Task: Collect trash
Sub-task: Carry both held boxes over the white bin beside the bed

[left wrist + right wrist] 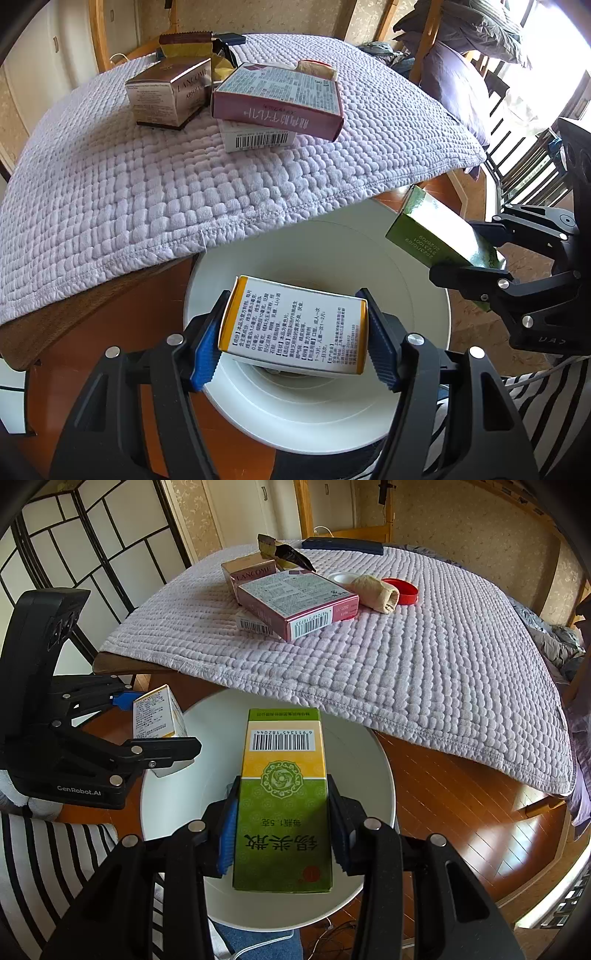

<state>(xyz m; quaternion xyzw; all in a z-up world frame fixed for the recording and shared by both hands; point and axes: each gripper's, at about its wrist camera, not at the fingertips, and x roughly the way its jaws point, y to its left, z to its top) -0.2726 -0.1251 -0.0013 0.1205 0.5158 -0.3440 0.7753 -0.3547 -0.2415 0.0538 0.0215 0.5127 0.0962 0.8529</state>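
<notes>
My left gripper (293,341) is shut on a white and orange medicine box (295,325), held over the open white bin (417,295). My right gripper (282,827) is shut on a green and yellow box (282,797), also above the white bin (376,760). Each view shows the other tool beside it: the right gripper (476,251) with the green box (439,229) at the right, the left gripper (155,723) with the white box (155,716) at the left. On the table lie a pink box (280,96), a Lancome box (170,94) and a white barcode box (258,138).
A quilted lilac cloth (129,192) covers the wooden table (118,664). A red lid (402,589), a white lid (341,578), a beige crumpled wad (376,590) and a dark flat case (343,546) lie further back. Striped fabric (48,856) sits at the lower left.
</notes>
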